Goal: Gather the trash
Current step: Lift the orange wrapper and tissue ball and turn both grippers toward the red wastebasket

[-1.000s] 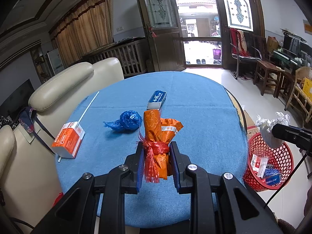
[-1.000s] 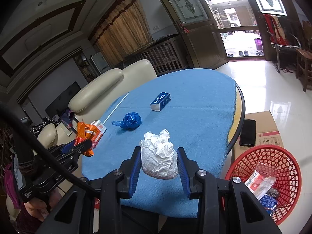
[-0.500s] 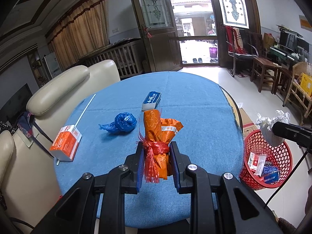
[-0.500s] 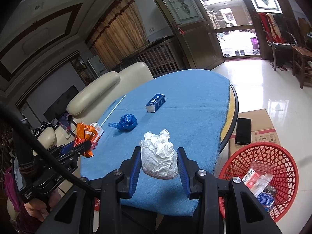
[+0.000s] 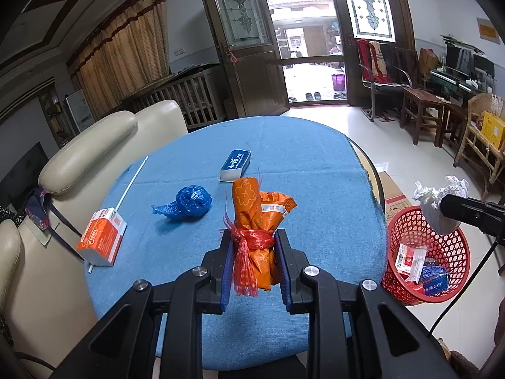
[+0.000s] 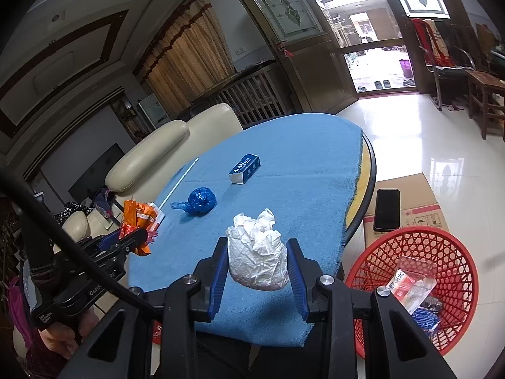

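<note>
My left gripper (image 5: 254,265) is shut on an orange wrapper bundle (image 5: 257,221) tied with red string, held above the near part of the blue table (image 5: 315,173). My right gripper (image 6: 257,268) is shut on a crumpled white bag (image 6: 257,255), held over the table's near right edge. In the left wrist view that white bag (image 5: 437,202) hangs above the red basket (image 5: 454,249). On the table lie a blue bag ball (image 5: 189,203), a blue box (image 5: 236,165) and an orange carton (image 5: 102,241) with a white straw (image 5: 132,181).
The red basket (image 6: 460,252) stands on the floor right of the table and holds several packets. A cardboard box (image 6: 419,202) with a black phone (image 6: 386,210) sits behind it. A cream sofa (image 5: 94,145) is left of the table. Wooden chairs (image 5: 423,110) stand at the far right.
Both grippers have drawn back and slightly right with their loads still held; the table items and basket sit a little farther left in the views.
</note>
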Demonstrator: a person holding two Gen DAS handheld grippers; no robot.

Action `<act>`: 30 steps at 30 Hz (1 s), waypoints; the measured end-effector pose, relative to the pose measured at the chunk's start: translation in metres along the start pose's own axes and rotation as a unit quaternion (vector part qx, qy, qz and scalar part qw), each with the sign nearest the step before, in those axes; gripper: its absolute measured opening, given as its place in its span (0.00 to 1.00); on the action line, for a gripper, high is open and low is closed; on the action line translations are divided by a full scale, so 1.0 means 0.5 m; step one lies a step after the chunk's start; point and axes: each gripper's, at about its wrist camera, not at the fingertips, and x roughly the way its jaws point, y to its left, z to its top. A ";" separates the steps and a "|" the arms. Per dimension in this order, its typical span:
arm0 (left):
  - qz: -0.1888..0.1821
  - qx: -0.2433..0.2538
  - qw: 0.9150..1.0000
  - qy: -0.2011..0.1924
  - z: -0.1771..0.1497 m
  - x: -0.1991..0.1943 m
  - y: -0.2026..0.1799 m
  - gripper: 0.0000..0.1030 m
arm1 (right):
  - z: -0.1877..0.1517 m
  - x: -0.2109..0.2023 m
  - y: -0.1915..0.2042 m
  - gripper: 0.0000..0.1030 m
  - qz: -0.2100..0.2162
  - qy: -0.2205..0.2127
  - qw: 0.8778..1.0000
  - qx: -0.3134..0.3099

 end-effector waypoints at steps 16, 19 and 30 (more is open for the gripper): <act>-0.009 0.021 1.000 0.001 0.005 0.007 -0.014 0.26 | -0.004 -0.013 -0.033 0.38 -0.005 -0.003 1.000 0.013; -0.011 0.023 1.000 0.002 0.007 0.007 -0.020 0.26 | -0.005 -0.016 -0.041 0.38 -0.008 -0.003 1.000 0.016; -0.014 0.036 0.999 0.003 0.012 0.008 -0.037 0.26 | -0.011 -0.032 -0.063 0.38 -0.014 -0.005 0.999 0.030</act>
